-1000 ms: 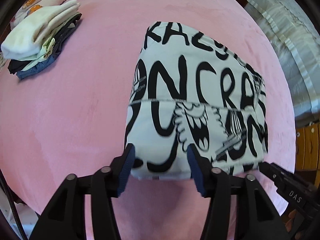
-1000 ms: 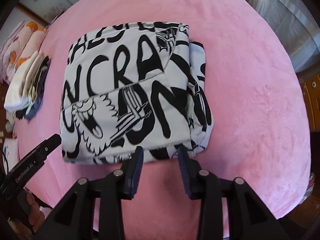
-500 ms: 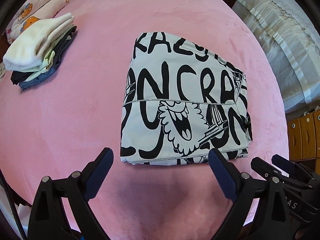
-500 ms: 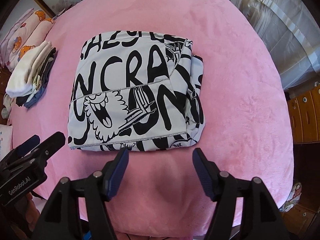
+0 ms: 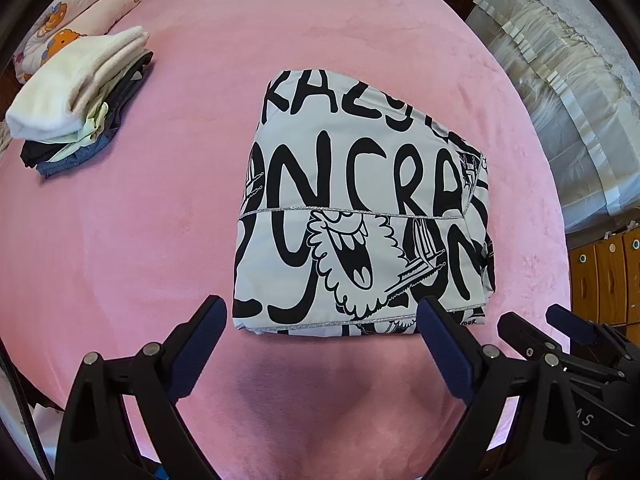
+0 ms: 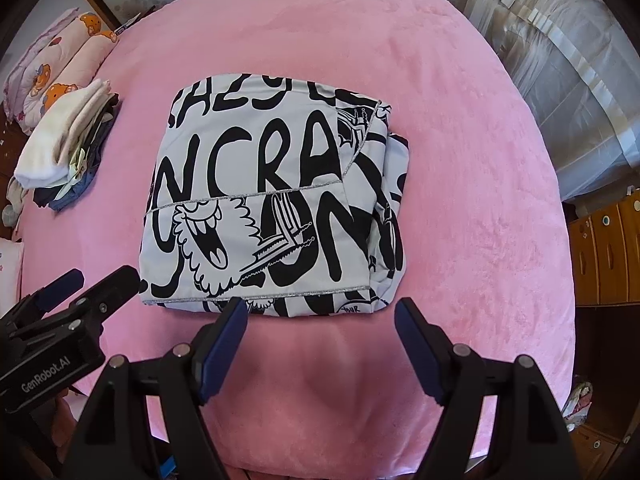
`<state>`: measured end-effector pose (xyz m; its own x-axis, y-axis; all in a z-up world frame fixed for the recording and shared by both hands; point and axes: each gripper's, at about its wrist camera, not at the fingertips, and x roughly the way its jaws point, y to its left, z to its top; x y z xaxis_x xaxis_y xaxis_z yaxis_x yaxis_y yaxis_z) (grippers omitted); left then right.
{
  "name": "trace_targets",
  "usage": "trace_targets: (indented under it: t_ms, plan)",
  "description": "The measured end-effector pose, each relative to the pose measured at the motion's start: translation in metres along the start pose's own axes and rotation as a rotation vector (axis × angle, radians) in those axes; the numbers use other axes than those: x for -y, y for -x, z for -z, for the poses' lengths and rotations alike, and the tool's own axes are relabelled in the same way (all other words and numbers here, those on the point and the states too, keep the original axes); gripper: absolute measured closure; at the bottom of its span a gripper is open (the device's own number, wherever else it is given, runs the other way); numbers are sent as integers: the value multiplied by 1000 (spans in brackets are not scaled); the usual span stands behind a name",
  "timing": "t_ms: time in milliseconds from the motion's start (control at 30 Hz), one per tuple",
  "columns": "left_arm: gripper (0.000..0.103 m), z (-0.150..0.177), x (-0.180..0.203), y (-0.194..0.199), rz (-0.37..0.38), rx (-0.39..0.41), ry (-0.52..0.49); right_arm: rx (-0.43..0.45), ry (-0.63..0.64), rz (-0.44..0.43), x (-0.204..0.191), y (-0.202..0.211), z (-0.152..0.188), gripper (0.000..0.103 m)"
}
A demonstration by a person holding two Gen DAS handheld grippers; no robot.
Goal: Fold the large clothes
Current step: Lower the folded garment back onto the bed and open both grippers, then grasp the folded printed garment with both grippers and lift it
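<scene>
Folded garment [image 5: 360,216] on pink blanket [image 5: 160,220]

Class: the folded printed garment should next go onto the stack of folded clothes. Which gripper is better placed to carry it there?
Probably the left gripper: the stack of folded clothes lies to the garment's left, nearer it than the right gripper. Both are open and empty.

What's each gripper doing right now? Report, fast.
Left gripper: open, holding nothing, just short of the folded printed garment.
Right gripper: open, holding nothing, at the same near edge.
</scene>
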<state>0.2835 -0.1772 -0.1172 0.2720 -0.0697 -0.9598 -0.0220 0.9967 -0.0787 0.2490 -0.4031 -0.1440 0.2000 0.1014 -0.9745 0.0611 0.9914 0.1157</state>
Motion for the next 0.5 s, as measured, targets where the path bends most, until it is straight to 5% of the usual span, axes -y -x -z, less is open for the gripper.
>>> trace_targets:
  t_ms: [267, 500]
  plan:
    - [8, -9, -7, -25, -9, -26, -13, -28, -53, -77, 15, -24, -2, 27]
    - [8, -27, -29, -80, 26, -135, 3, -111, -227, -198, 71, -87, -18, 27]
